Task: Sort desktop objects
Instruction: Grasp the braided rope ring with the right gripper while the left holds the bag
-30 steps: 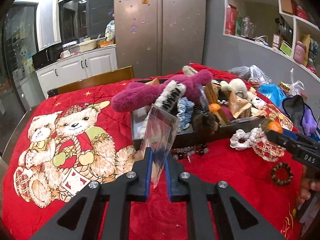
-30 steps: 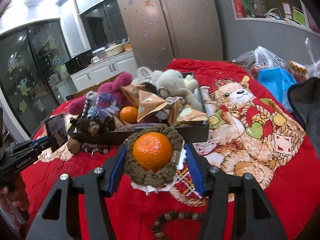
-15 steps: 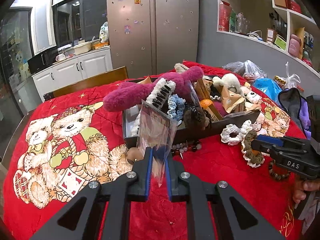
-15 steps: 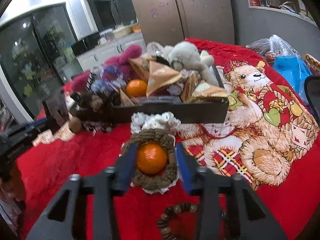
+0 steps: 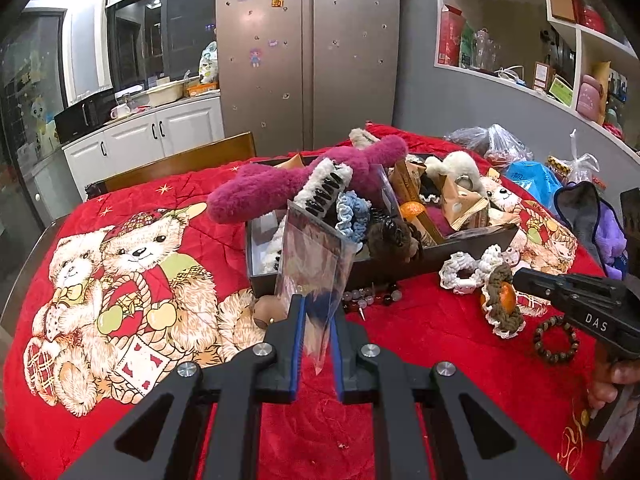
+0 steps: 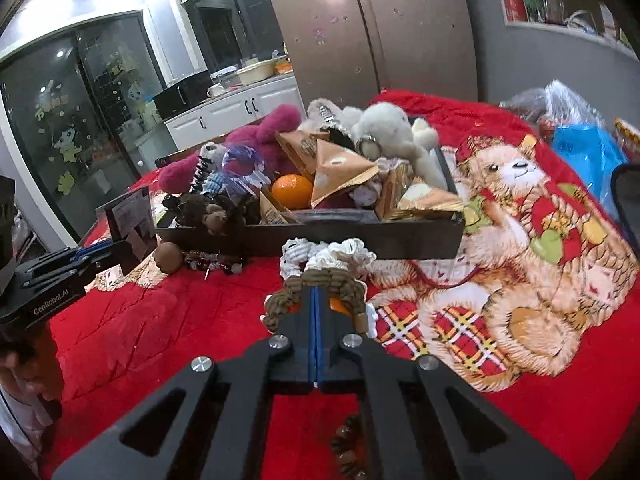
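My left gripper (image 5: 317,308) is shut on a clear plastic packet (image 5: 314,264) and holds it upright in front of the dark box (image 5: 400,270) full of plush toys and trinkets. My right gripper (image 6: 316,294) has its jaws pressed together, down at the brown crocheted coaster (image 6: 320,280) with an orange (image 5: 505,297) on it; whether it pinches the coaster's edge I cannot tell. The right gripper also shows in the left wrist view (image 5: 520,278), tip against the coaster. A white crocheted ring (image 6: 324,252) lies just behind the coaster.
A red teddy-bear blanket (image 5: 120,264) covers the table. A wooden bead bracelet (image 5: 556,340) lies near the right gripper. A bead string (image 5: 368,294) and a brown ball (image 6: 168,257) lie before the box. Bags (image 5: 528,172) sit at the far right.
My right gripper has lowered the coaster with the orange to the blanket and its jaws have closed together. The left gripper still holds the packet, pulled back slightly.
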`<state>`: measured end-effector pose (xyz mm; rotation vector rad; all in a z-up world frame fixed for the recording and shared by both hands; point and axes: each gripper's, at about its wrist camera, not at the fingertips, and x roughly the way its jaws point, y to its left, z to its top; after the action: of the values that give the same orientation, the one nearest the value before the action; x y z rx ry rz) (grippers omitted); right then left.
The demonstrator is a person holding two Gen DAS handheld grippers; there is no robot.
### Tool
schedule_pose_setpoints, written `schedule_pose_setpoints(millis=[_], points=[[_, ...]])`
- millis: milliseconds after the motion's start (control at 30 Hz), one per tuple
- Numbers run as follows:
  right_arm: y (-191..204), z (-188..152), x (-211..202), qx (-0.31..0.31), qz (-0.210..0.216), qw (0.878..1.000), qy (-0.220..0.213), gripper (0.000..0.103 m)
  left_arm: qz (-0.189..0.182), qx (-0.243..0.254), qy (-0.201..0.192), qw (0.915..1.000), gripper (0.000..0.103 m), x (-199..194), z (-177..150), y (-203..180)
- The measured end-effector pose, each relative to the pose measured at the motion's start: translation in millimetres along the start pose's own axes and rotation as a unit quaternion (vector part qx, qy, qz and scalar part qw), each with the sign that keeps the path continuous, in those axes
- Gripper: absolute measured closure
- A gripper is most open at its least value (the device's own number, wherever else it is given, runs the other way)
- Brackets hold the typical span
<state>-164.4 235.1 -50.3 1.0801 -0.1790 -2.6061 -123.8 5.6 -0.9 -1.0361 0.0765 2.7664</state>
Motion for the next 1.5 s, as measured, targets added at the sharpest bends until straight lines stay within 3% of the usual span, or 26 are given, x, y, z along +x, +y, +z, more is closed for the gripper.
schedule_pose_setpoints(millis=[100, 267, 333, 400, 467, 567, 800, 833, 900, 933, 967, 1000, 1033, 1167, 1267, 1500], points=[[-6, 0, 3, -0.001, -0.013, 1.000, -0.001, 0.102, 0.000, -0.001, 0.002, 1.0000, 0.091, 1, 0, 1], [-17, -2, 9, 0.017, 0.002, 1.000, 0.008, 0.101, 0.000, 0.004, 0.003, 1.0000, 0.091, 1, -1, -1], [-14, -2, 7, 0.011, 0.017, 1.000, 0.016, 0.093, -0.002, 0.003, 0.005, 1.0000, 0.091, 2, -1, -1], [-8, -4, 8, -0.002, 0.029, 0.999, 0.022, 0.065, -0.003, 0.001, 0.007, 1.0000, 0.091, 3, -1, 0], [0, -6, 11, -0.019, 0.019, 0.999, 0.027, 0.064, -0.001, 0.001, 0.008, 1.0000, 0.091, 4, -2, 1], [6, -11, 20, -0.041, -0.031, 0.998, 0.037, 0.064, -0.004, -0.001, 0.010, 0.9999, 0.091, 5, -2, 2], [-5, -10, 26, -0.017, -0.016, 0.999, 0.038, 0.061, -0.003, 0.006, 0.013, 0.9999, 0.091, 8, -4, 1], [-4, -10, 27, -0.020, -0.017, 0.999, 0.040, 0.058, -0.004, 0.006, 0.013, 0.9999, 0.091, 8, -5, 1], [1, -9, 30, -0.031, -0.008, 0.999, 0.044, 0.041, -0.008, 0.003, 0.011, 0.9999, 0.091, 8, -5, 1], [5, -9, 32, -0.038, -0.014, 0.998, 0.045, 0.040, -0.010, 0.000, 0.010, 0.9999, 0.091, 7, -4, 2], [9, -8, 33, -0.046, -0.026, 0.998, 0.046, 0.042, -0.012, -0.002, 0.008, 0.9999, 0.091, 7, -4, 2], [13, -8, 34, -0.053, -0.040, 0.997, 0.044, 0.056, -0.015, -0.002, 0.008, 0.9999, 0.091, 6, -3, 2], [14, -7, 33, -0.054, -0.046, 0.997, 0.043, 0.064, -0.017, -0.002, 0.008, 0.9998, 0.091, 5, -2, 3], [17, -7, 24, -0.050, -0.030, 0.997, 0.044, 0.065, -0.023, -0.017, 0.000, 0.9996, 0.100, -4, 4, 12], [23, -3, 6, -0.058, -0.034, 0.997, 0.027, 0.065, -0.021, -0.018, -0.016, 0.9995, 0.100, -14, 9, 12], [24, 8, -30, -0.039, 0.013, 0.999, -0.015, 0.065, -0.023, -0.006, -0.038, 0.9990, 0.100, -31, 14, 5]])
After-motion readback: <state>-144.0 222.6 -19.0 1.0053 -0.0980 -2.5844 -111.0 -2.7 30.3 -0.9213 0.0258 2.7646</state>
